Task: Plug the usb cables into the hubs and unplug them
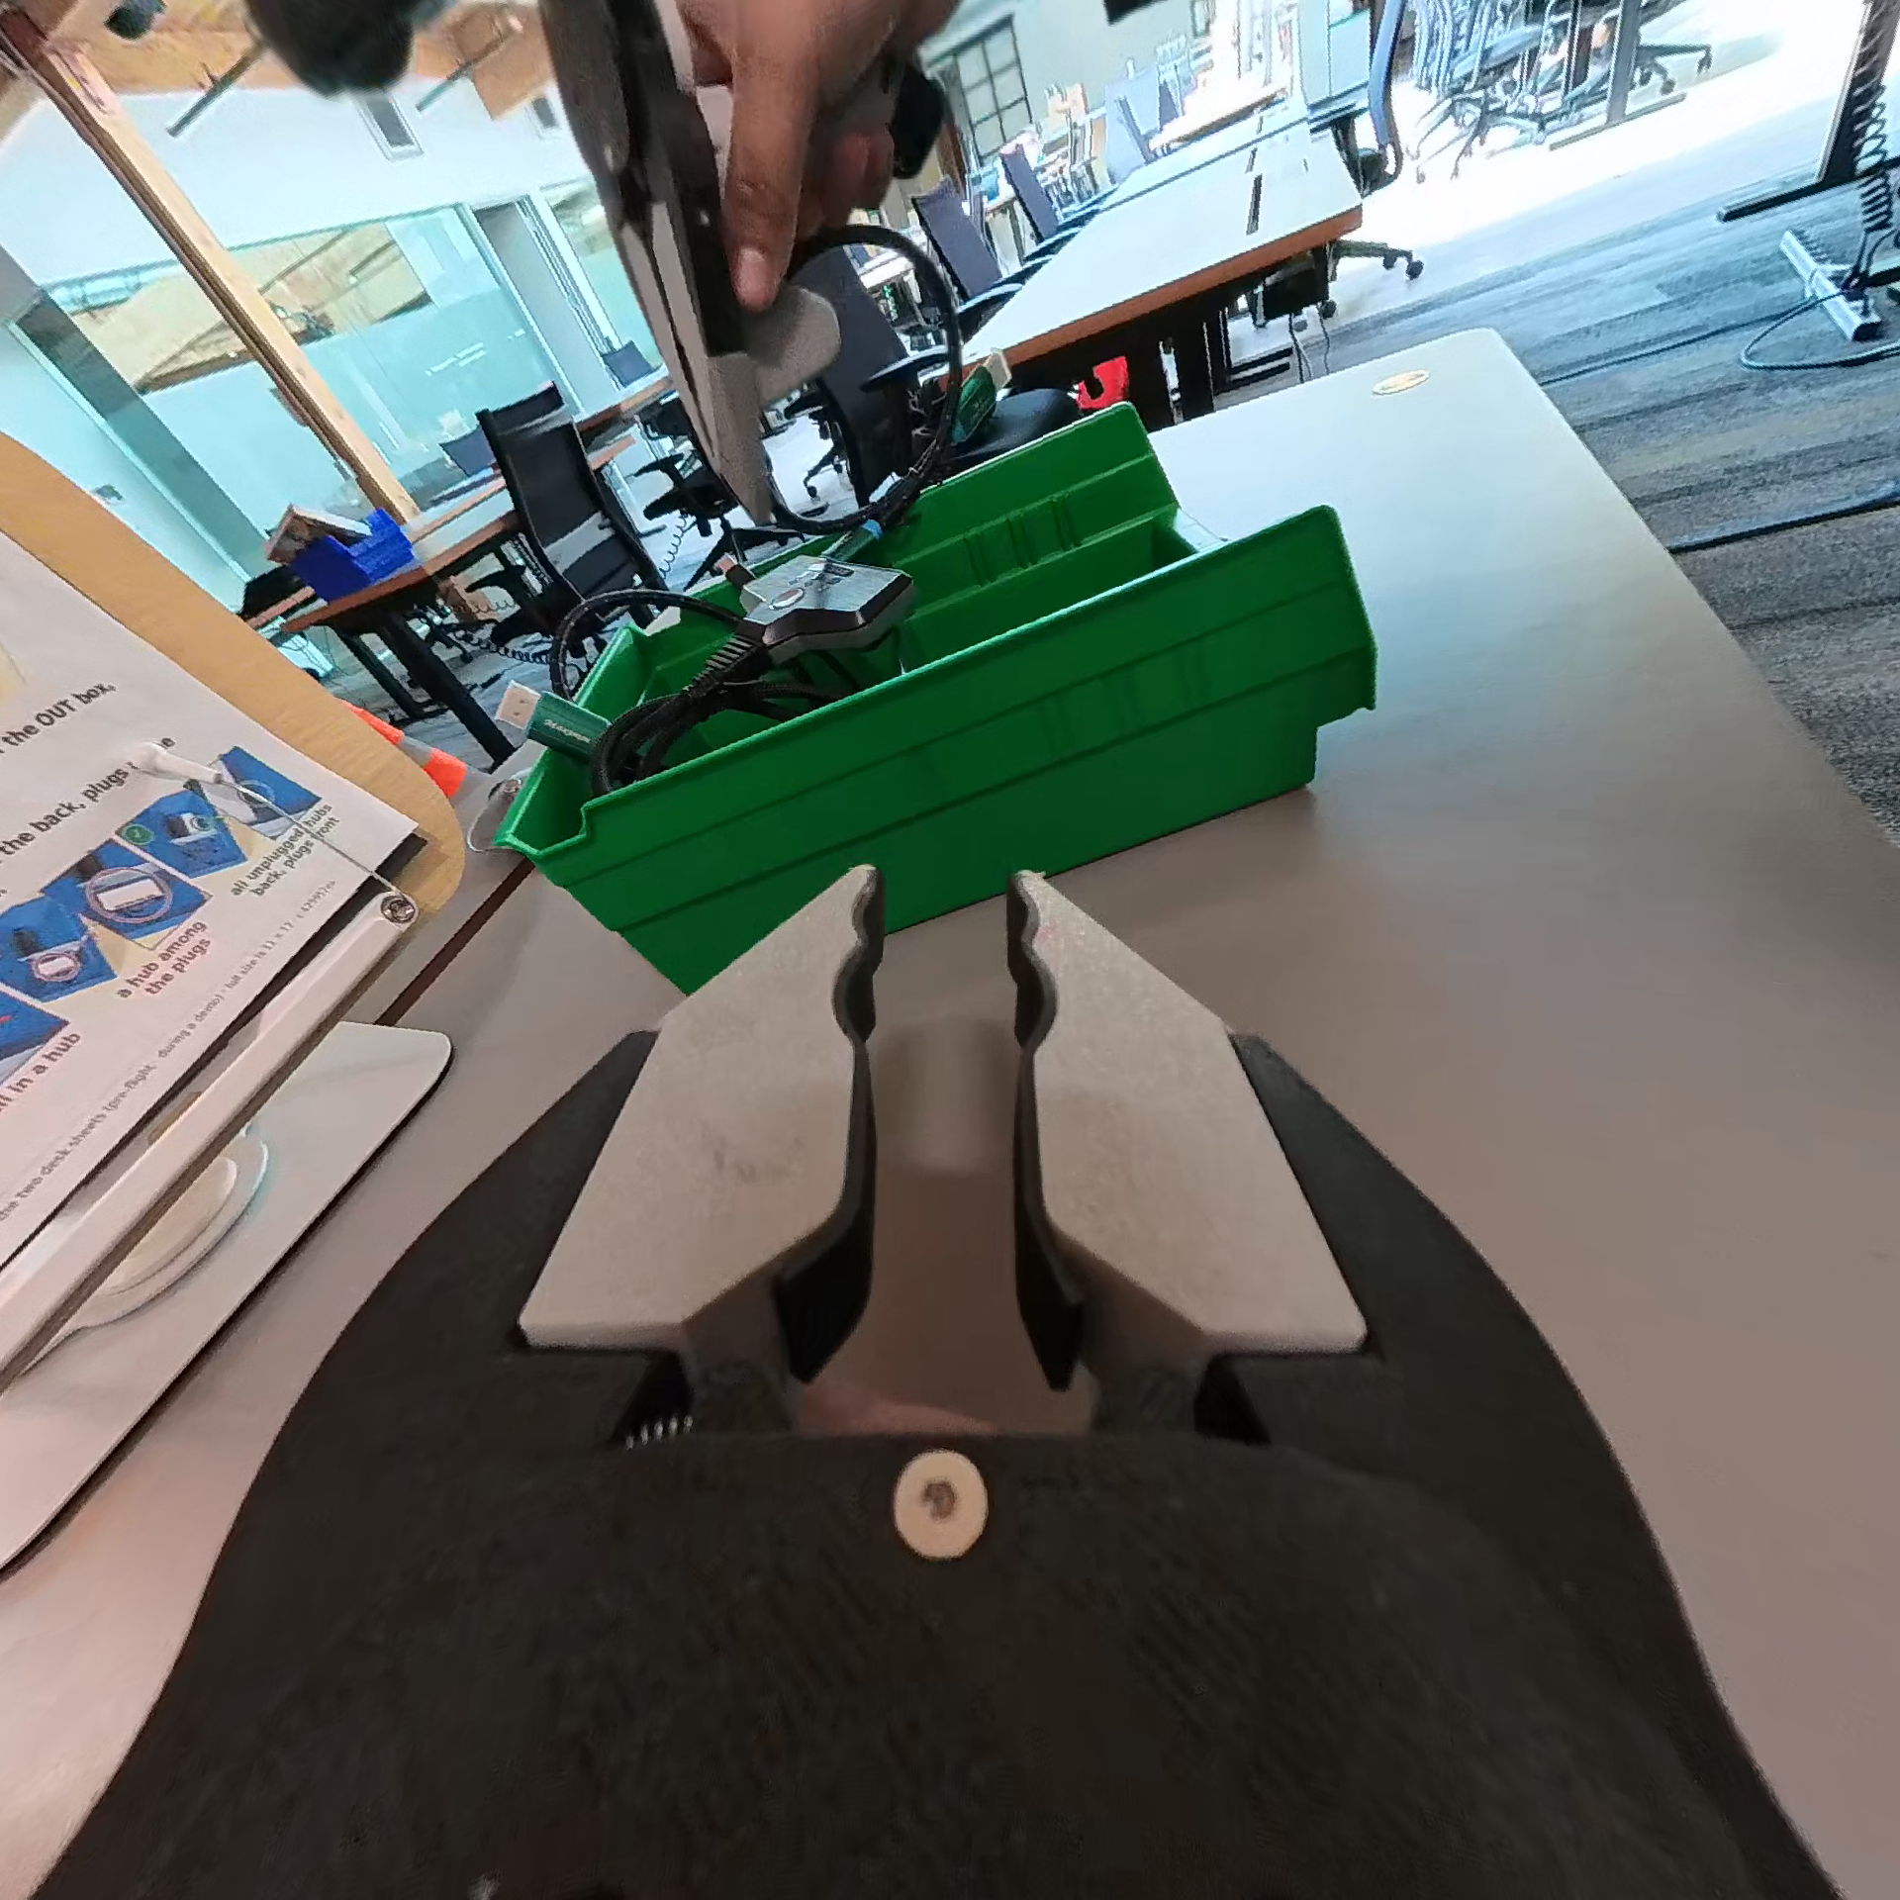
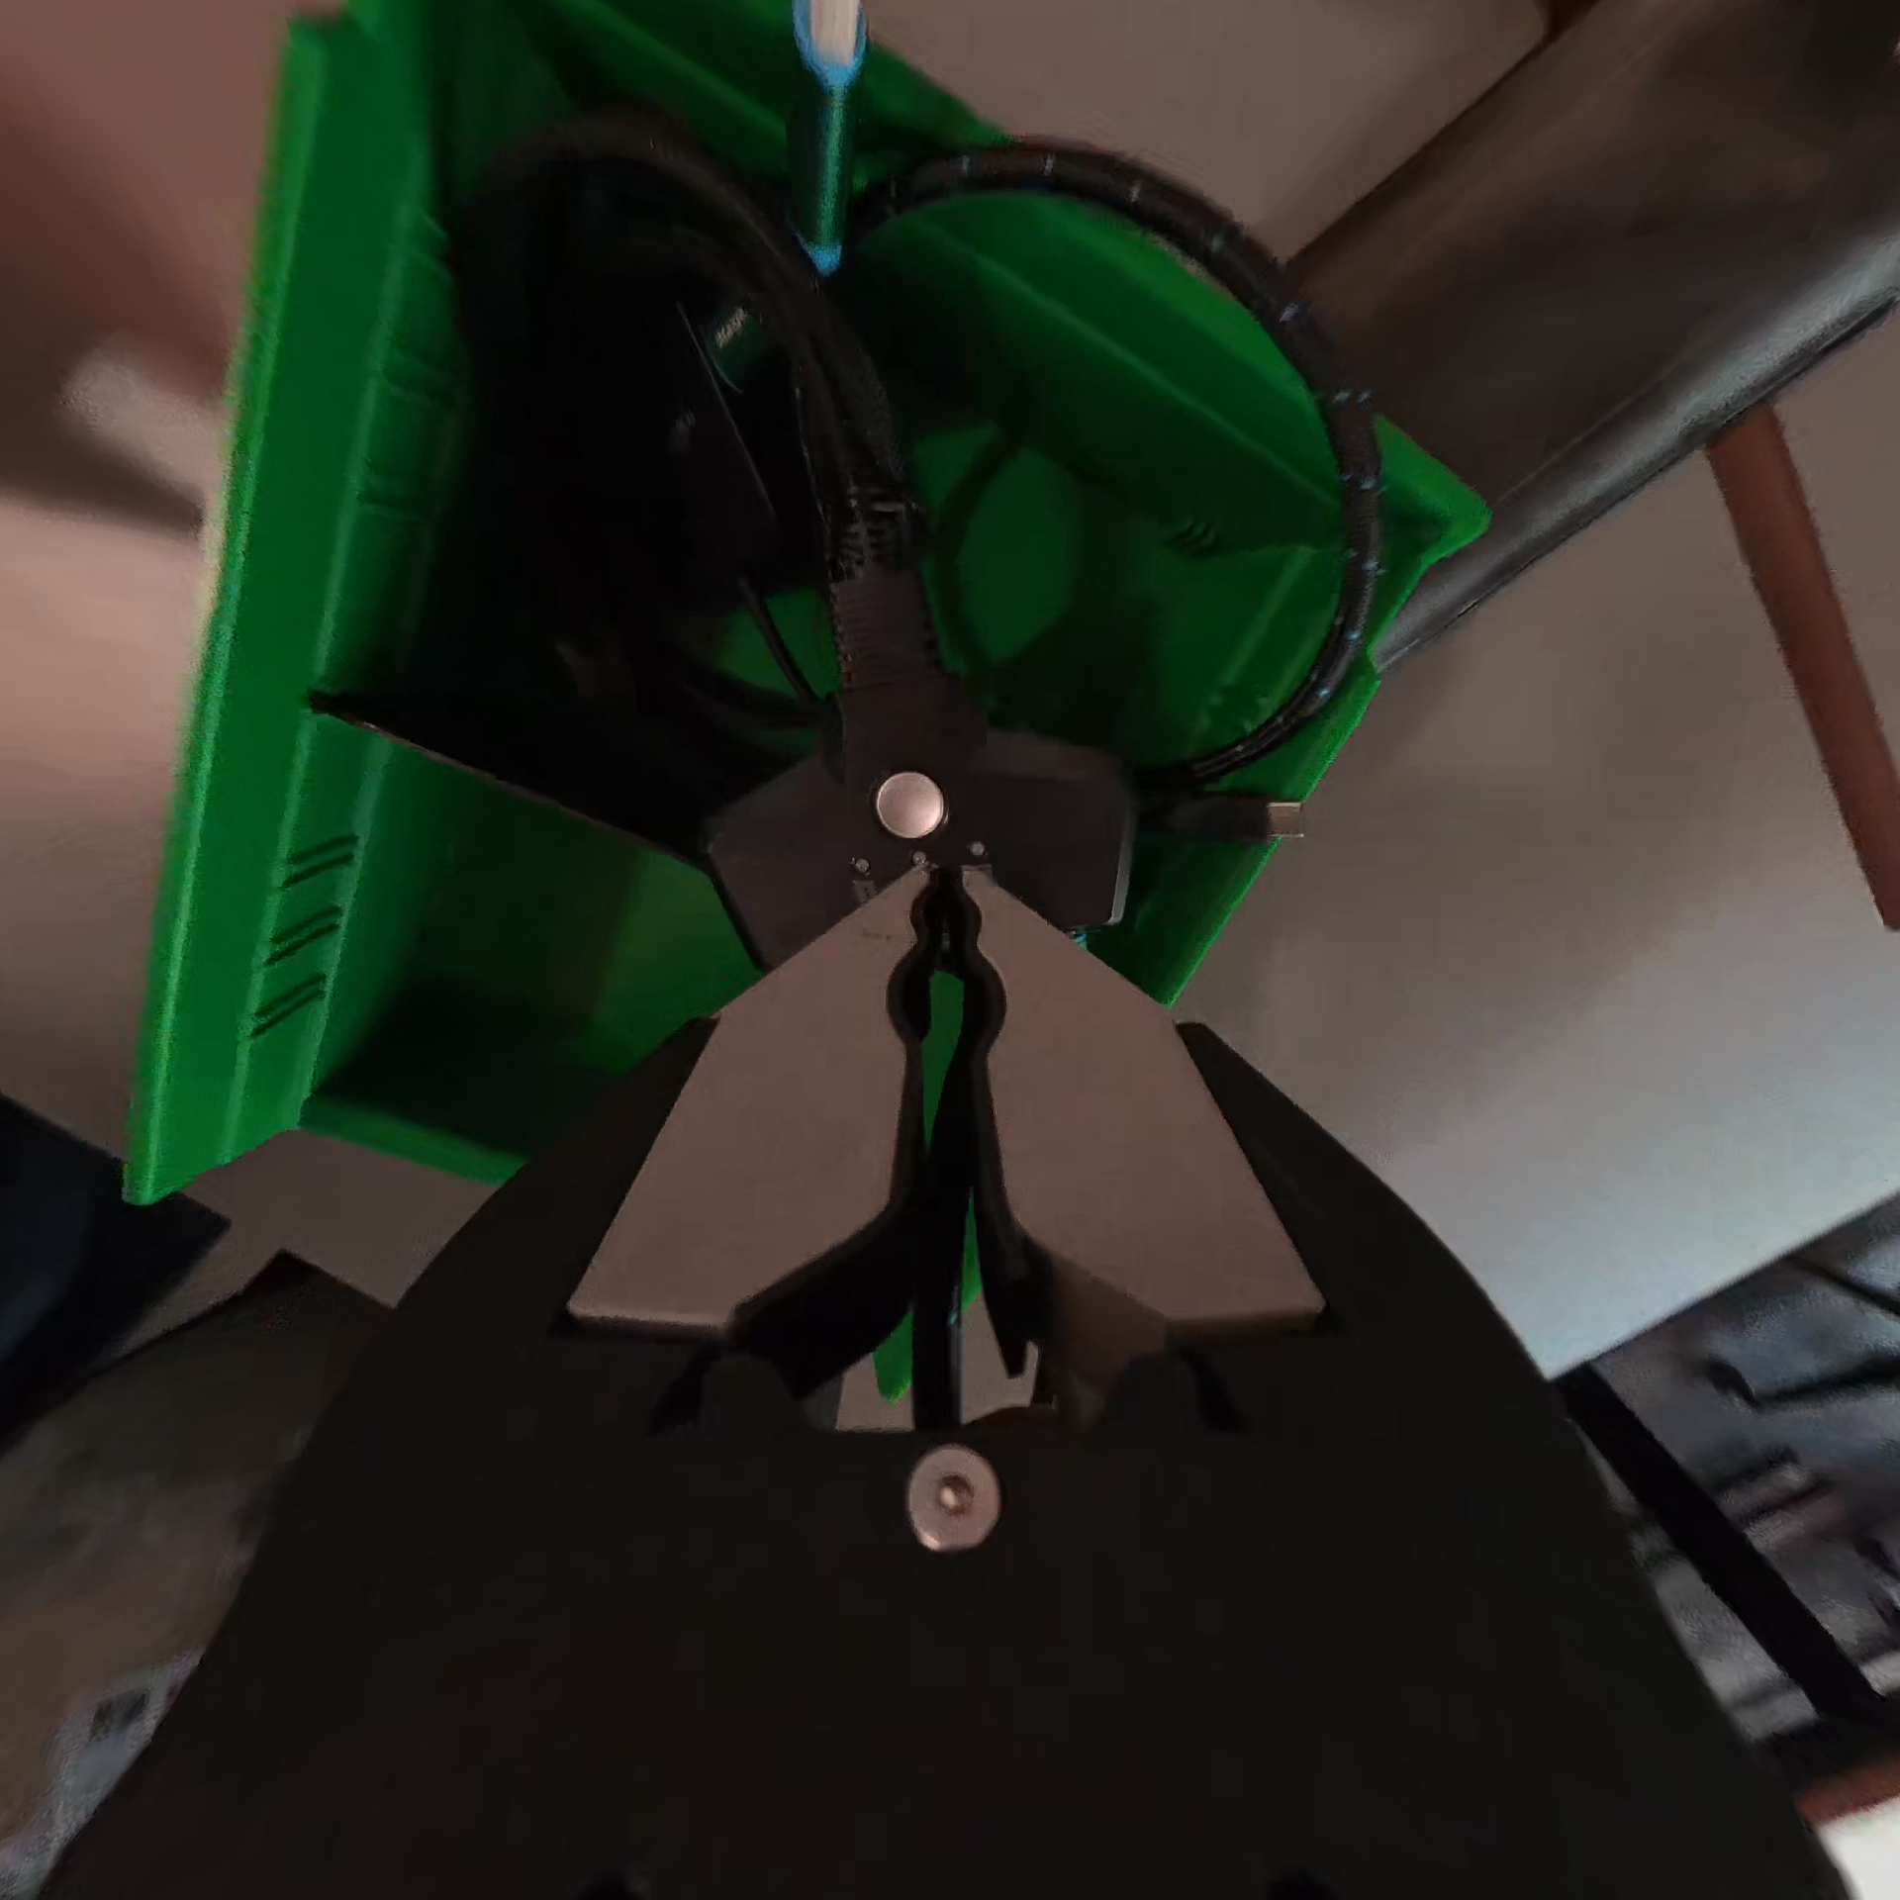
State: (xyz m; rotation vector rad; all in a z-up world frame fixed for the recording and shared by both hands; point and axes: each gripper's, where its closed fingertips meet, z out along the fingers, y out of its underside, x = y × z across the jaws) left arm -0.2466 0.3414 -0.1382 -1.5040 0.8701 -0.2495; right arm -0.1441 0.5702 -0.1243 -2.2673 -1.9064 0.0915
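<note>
My left gripper (image 1: pixel 946 894) is open and empty, low over the grey table (image 1: pixel 1491 1028), just short of the near wall of a green bin (image 1: pixel 1028 781). The bin holds a dark hub (image 1: pixel 823 607) with a round silver button and coiled black braided cables with teal plugs (image 1: pixel 550 725). My right gripper (image 1: pixel 756 499), held by a hand, points down into the bin. In the right wrist view its fingers (image 2: pixel 941 879) are closed, a black cable strand (image 2: pixel 946 1182) runs between the pads, and the hub (image 2: pixel 1038 823) lies just beyond the fingertips. A cable loop (image 2: pixel 1326 432) arcs over the bin's edge (image 2: pixel 339 720).
A printed sheet on a white stand (image 1: pixel 154 925) is at the left with a wooden board behind it. A second green bin (image 1: pixel 1080 483) sits behind the first. An orange object (image 1: pixel 437 766) lies near the bin's left end. Desks and chairs fill the room beyond the table. The grippers' ends are close to 25 cm from one another.
</note>
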